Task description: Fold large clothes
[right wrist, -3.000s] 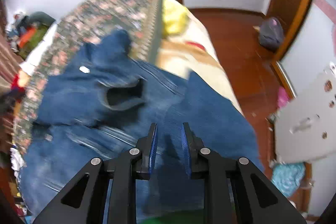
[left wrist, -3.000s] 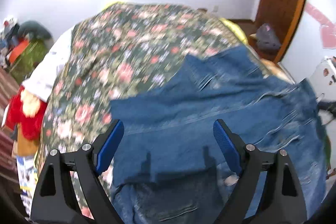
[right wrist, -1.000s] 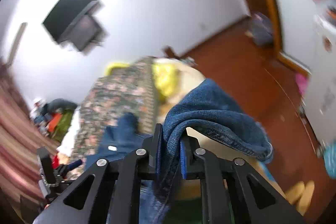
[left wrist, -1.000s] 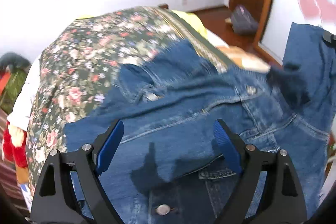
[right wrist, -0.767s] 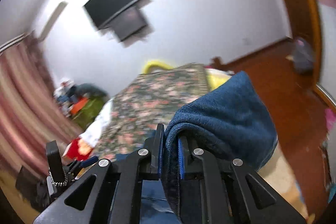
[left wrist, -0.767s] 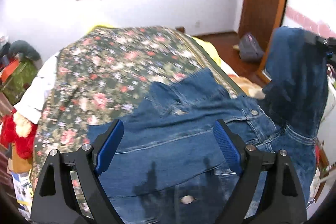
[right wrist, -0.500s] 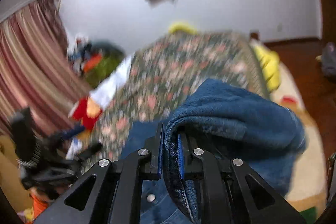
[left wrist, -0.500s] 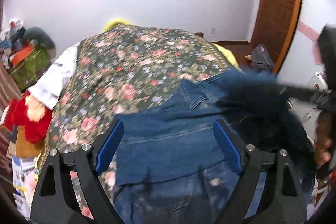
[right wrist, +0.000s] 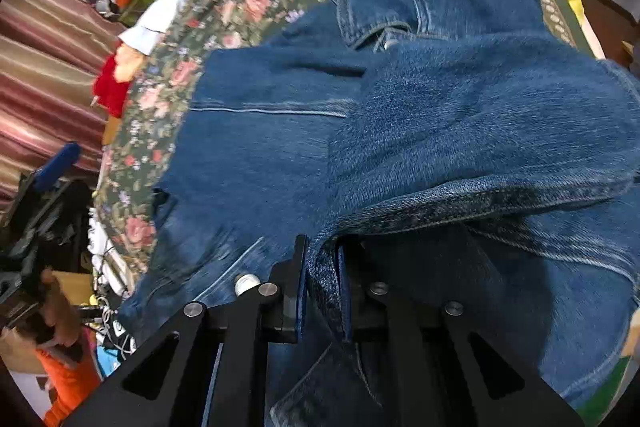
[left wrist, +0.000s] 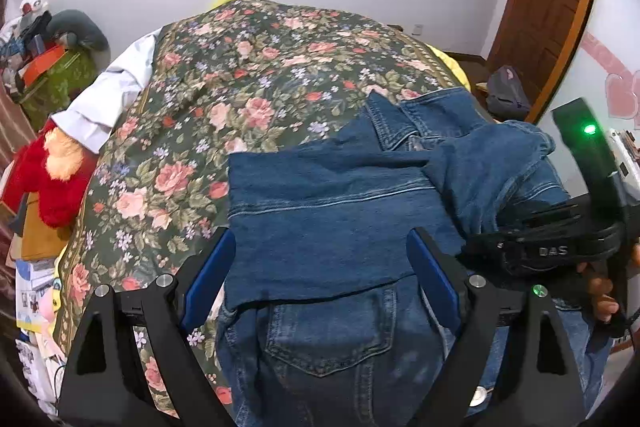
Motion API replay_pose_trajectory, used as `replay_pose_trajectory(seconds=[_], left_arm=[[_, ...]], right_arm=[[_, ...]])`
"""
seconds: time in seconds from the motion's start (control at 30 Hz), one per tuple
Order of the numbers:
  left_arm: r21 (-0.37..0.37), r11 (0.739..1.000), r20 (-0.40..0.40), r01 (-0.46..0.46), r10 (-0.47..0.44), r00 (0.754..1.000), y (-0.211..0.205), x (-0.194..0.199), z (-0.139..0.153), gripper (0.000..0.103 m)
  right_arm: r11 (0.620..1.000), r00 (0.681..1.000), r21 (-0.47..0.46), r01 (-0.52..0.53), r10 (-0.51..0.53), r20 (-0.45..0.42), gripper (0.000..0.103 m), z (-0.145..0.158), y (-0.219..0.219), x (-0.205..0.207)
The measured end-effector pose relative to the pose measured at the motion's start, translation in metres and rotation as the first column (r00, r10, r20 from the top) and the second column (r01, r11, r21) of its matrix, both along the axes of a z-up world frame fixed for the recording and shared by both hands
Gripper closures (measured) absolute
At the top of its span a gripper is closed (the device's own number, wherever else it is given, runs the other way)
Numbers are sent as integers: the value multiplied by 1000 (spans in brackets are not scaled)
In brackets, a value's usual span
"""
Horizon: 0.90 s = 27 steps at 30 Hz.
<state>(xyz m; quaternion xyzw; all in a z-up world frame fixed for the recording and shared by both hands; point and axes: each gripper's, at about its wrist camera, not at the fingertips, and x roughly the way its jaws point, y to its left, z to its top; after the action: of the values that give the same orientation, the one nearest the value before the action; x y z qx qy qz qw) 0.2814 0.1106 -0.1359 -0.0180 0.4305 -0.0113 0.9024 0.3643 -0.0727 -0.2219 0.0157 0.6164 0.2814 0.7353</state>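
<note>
Swinging down from mid-air, the right gripper (right wrist: 322, 267) lands its pinched sleeve across the denim jacket (left wrist: 332, 227), collar toward the bed's (left wrist: 224, 95) head; left gripper (left wrist: 320, 275) jaws gape wide.

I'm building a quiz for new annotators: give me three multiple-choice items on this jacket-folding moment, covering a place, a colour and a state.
1. Where does the denim jacket lie?
A. on the floral bedspread
B. on the floor
C. on a chair

2. What colour is the plush toy beside the bed?
A. green
B. red
C. white

3. How is the right hand-held gripper?
A. open, empty
B. shut on denim
C. out of view

Answers: 1 A, flowers surround the jacket; 2 B, red fur shows at the left edge; 3 B, fabric is pinched between its pads.
</note>
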Motion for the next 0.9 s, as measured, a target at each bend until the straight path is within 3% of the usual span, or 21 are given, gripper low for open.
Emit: replay_pose_trajectory(seconds=[0.2, 0.3, 0.43, 0.57, 0.77, 0.8, 0.9], left_arm=[[46, 997, 29, 65, -66, 997, -34, 15, 21, 16], [43, 992, 36, 121, -122, 992, -60, 27, 31, 15], [40, 975, 21, 218, -219, 976, -110, 54, 38, 15], [81, 945, -25, 317, -316, 948, -168, 82, 27, 16], [99, 902, -122, 421, -409, 904, -240, 120, -14, 16], [99, 899, -136, 426, -411, 901, -246, 124, -21, 19], [115, 890, -190, 442, -417, 889, -265, 137, -45, 39]], right_arm=[[996, 994, 93, -3, -8, 111, 93, 57, -36, -21], [996, 972, 80, 36, -54, 231, 93, 84, -71, -29], [990, 936, 51, 134, -143, 321, 93, 99, -118, -30], [971, 901, -11, 240, -219, 374, 93, 98, -165, -26], [954, 914, -23, 297, -278, 296, 93, 67, -206, -20], [953, 915, -24, 302, -283, 287, 93, 62, -209, -19], [953, 921, -15, 303, -289, 260, 93, 48, -212, -16]])
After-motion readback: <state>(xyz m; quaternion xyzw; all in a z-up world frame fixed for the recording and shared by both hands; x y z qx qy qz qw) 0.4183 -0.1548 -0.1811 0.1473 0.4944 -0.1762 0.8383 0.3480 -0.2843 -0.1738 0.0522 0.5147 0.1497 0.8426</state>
